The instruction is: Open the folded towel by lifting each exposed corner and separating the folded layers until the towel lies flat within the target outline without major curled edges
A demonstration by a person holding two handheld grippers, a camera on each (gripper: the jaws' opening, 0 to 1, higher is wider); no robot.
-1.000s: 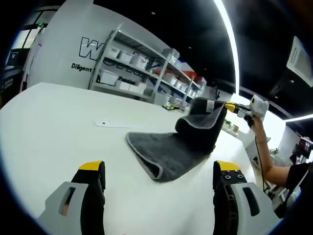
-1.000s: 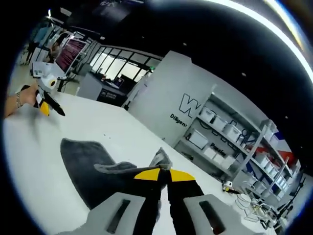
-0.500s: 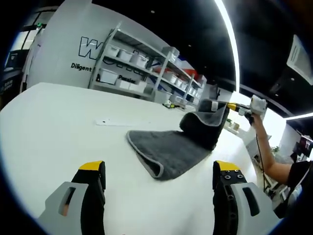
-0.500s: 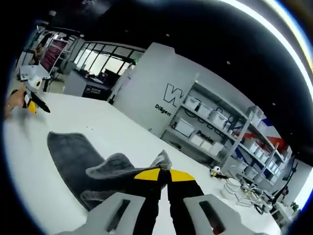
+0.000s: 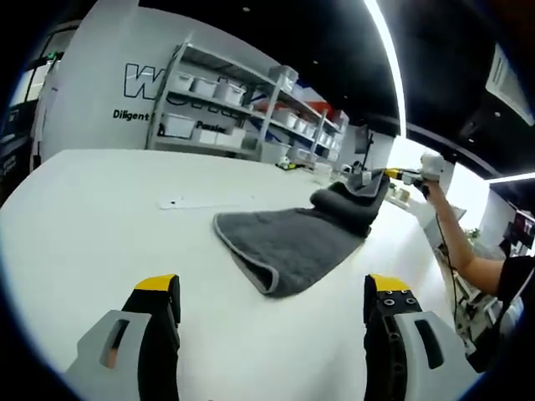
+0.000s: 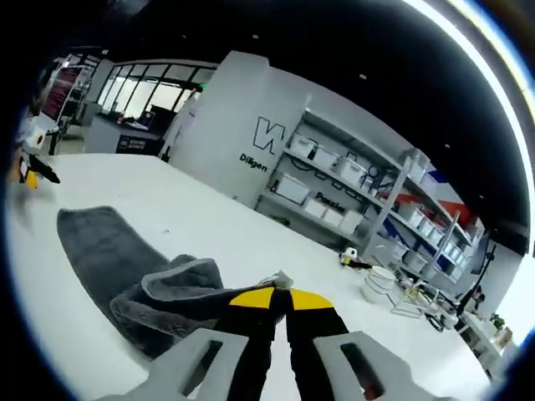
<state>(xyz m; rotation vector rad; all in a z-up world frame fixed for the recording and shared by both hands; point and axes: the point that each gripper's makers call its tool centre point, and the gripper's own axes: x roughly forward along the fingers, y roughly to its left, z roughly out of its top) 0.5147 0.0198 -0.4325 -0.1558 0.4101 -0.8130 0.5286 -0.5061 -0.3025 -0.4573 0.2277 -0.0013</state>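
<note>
Fingers: right gripper (image 6: 280, 299) pinches one towel (image 5: 288, 242) corner; left gripper (image 5: 267, 322) spread, empty; table (image 5: 92, 217)

Large indoor hall under a black ceiling (image 5: 276, 38), crossed by a long bright light strip (image 5: 386, 58). Wide white table (image 5: 92, 217), matte and glossy in patches. Behind it a pale grey wall (image 6: 230, 117) bearing dark lettering, partly hidden. Beside the wall, metal shelving (image 5: 238, 104) stacked with white bins, plus a few red and blue ones higher up. At the far end, tall glazed windows (image 6: 138, 96) letting in daylight above a low dark counter (image 6: 125, 144). Small clutter near the table's far edge, too small to identify.
</note>
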